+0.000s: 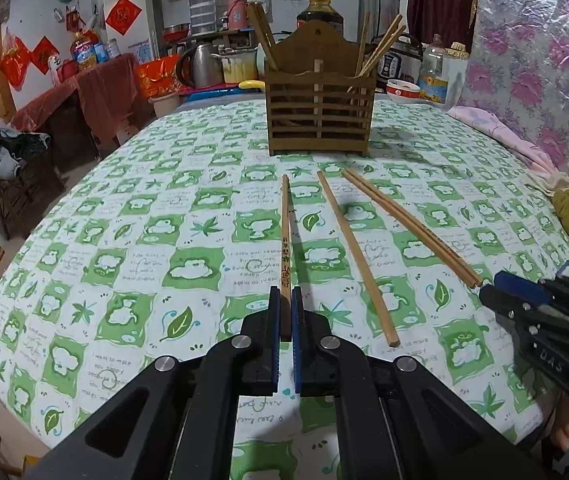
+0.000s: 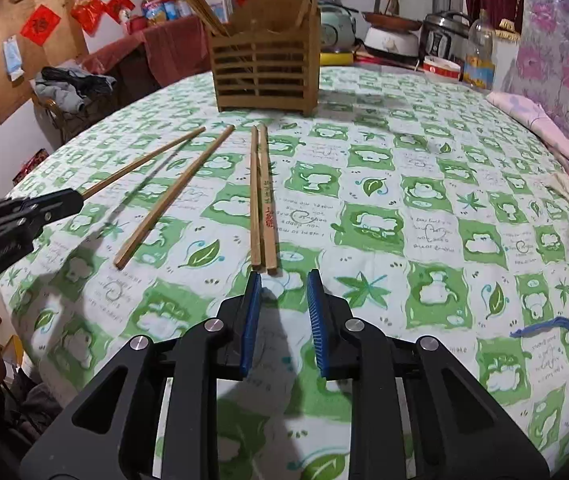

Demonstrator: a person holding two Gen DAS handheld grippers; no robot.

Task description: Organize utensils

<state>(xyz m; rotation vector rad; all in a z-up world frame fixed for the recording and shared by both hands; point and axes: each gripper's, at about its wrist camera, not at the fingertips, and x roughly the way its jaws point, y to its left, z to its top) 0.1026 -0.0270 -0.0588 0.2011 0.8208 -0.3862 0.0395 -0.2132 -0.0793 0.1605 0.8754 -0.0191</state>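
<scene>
Wooden holder (image 1: 318,92) part-filled; left gripper (image 1: 285,300) clamps chopstick (image 1: 285,232); right gripper (image 2: 284,284) released, empty; three chopsticks (image 2: 262,196) remain on cloth.

A green-and-white patterned cloth (image 1: 188,240) covers the table; a dark sauce bottle (image 1: 319,12) and kettle (image 1: 204,62) stand beyond.

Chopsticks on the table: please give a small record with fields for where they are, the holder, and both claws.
surface: green patterned tablecloth
holder: wooden chopstick holder, upright, chopsticks already inside
loose chopsticks: single chopstick; pair of chopsticks side by side
left claw: shut on printed chopstick
right claw: open, just short of the pair, holding nothing
</scene>
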